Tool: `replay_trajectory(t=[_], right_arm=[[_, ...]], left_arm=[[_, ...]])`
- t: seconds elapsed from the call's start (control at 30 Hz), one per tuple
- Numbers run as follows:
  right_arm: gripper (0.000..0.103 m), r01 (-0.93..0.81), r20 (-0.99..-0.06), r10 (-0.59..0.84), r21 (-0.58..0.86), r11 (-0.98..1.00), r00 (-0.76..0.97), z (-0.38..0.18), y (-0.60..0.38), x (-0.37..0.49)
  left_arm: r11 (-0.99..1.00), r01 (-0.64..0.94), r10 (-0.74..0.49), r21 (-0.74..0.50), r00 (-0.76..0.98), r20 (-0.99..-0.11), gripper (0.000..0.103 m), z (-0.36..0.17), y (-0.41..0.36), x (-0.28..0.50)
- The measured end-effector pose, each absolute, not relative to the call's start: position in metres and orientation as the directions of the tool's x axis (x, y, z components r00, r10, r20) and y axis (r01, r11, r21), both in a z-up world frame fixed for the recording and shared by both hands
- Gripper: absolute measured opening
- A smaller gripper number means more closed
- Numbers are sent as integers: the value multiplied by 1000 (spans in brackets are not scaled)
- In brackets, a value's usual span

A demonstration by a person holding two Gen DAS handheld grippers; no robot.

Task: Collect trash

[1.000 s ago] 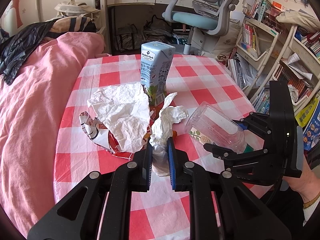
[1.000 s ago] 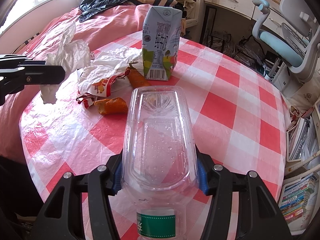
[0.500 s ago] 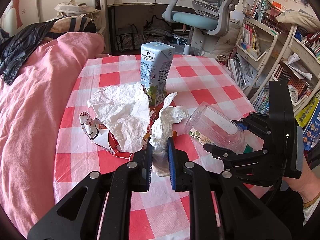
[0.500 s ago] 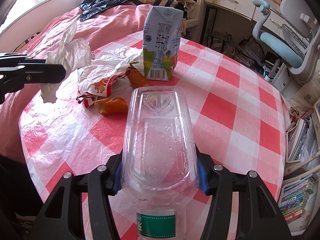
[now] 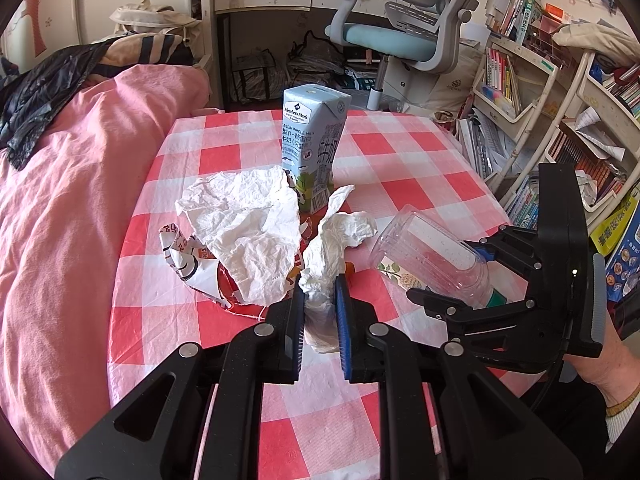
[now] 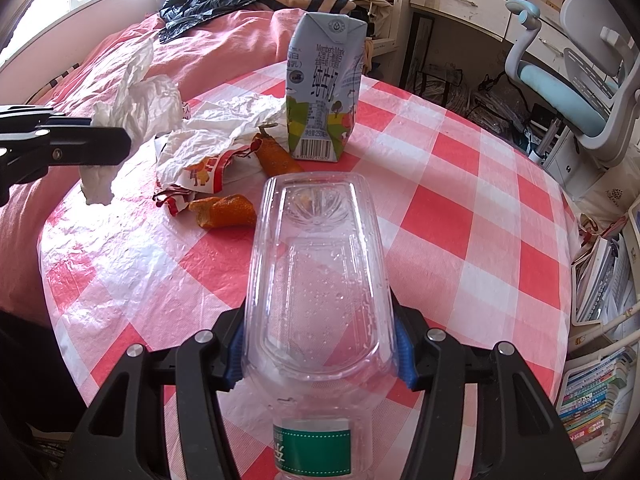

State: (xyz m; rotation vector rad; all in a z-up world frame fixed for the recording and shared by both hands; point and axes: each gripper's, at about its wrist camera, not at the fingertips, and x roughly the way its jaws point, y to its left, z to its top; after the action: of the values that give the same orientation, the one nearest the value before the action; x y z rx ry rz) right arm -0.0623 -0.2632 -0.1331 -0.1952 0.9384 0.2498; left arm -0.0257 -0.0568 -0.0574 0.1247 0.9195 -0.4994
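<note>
Showing two hand-held tongs above a round table (image 6: 460, 208) with a red-and-white checked cover. Left gripper (image 5: 320, 300): jaws nearly closed, pinching a crumpled white tissue (image 5: 332, 248) that hangs clear of the cloth. Right gripper (image 6: 318, 344): jaws about half spread, blue pads pressed on both sides of a clear plastic bottle (image 6: 316, 272), base pointing forward and green label toward the camera, held off the surface. Remaining trash sits left of centre: an upright milk carton (image 6: 324, 92), a crumpled white paper (image 5: 248, 232) lying over a printed wrapper (image 5: 188, 256), and two pieces of orange peel (image 6: 228, 212) beside it, one touching the carton's foot. The table's right half and near rim are bare checks, giving free room. A pink bedspread (image 5: 68, 208) borders the left edge; bookshelves (image 5: 552, 112) stand past the right edge, a desk chair (image 5: 404, 32) beyond the far edge.
</note>
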Motion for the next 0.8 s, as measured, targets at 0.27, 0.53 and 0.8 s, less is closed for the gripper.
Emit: replay_trajectory(t=[0.27,0.53,0.8], right_arm=[[56,-296,-815,126,-58,954,566,-133,-263,-63],[56,-296,-814,126,-58,954,566,-133,-263,-63],[56,-296,-814,126,-59,953,567,-133,-263,-62]], left_arm=[[881,462,-359,-107,503,-786,13,-57,-56,-25],[881,462,-359,-107,504,-786,13,-57,-56,-25],[880,462,-360,-107,504,-786,13,-57,-55,-25]])
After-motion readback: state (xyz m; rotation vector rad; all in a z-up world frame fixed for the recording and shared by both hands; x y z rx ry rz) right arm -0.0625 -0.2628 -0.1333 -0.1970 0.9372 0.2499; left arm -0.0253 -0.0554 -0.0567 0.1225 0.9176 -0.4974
